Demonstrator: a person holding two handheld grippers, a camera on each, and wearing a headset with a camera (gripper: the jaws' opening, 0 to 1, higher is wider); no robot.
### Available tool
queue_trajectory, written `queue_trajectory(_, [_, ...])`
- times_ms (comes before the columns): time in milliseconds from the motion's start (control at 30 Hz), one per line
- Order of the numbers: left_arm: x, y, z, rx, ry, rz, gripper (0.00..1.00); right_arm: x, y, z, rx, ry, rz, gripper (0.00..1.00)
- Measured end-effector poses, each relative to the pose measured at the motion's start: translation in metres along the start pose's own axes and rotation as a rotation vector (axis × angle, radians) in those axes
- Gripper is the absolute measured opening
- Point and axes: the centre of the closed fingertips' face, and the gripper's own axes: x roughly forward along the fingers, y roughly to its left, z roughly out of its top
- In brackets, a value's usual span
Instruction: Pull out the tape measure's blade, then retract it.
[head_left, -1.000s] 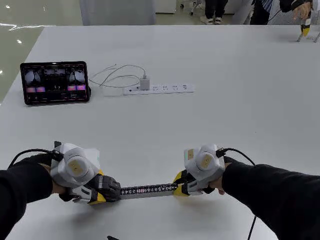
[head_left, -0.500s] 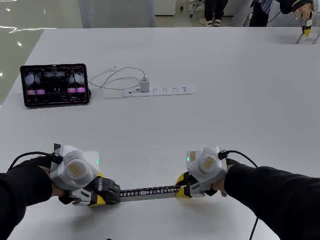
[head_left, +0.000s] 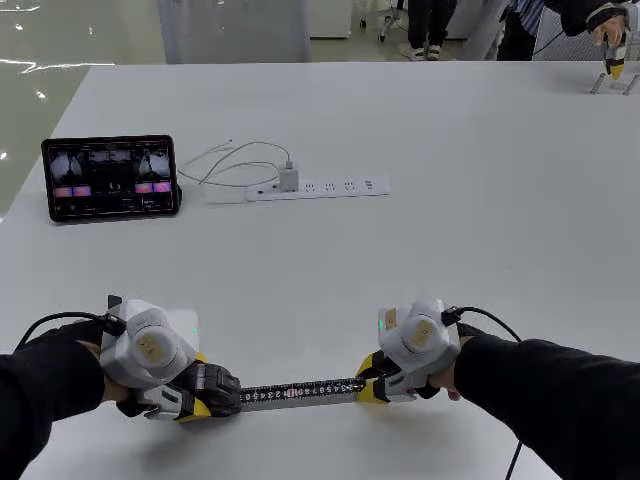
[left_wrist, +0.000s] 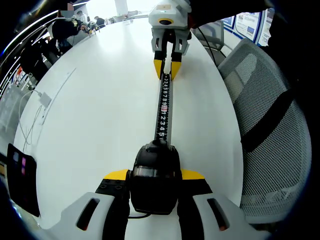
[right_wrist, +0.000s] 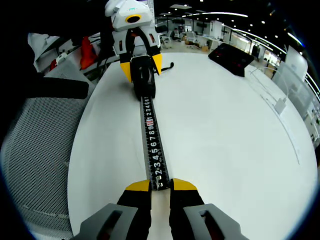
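Observation:
A black tape measure case (head_left: 216, 388) lies low on the white table (head_left: 400, 250) near its front edge, and my left gripper (head_left: 192, 398) is shut on it. In the left gripper view the case (left_wrist: 155, 177) sits between the yellow-tipped fingers. The black numbered blade (head_left: 300, 392) runs rightward from the case to my right gripper (head_left: 368, 390), which is shut on the blade's end. In the right gripper view the blade (right_wrist: 151, 145) stretches from the right gripper (right_wrist: 160, 186) to the case (right_wrist: 144, 75). The blade (left_wrist: 164, 107) lies flat and straight.
A tablet (head_left: 110, 178) stands at the left, and a white power strip (head_left: 318, 187) with a charger and cable lies mid-table. Someone's hand works at the far right corner (head_left: 610, 40). A grey mesh chair (left_wrist: 270, 125) sits behind the table's front edge.
My right gripper has moved a little to the right with the blade's end, so slightly more blade is out. The left gripper and case have stayed in place.

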Motion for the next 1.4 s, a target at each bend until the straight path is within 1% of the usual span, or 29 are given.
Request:
queue_trajectory(667, [0.000, 0.000, 0.000, 0.002, 0.002, -0.002, 0.31, -0.005, -0.001, -0.006, 0.013, 0.001, -0.003, 0.09])
queue_trajectory(1400, [-0.001, 0.000, 0.000, 0.001, 0.003, 0.000, 0.31, -0.012, -0.004, -0.018, 0.027, 0.011, -0.014, 0.09])
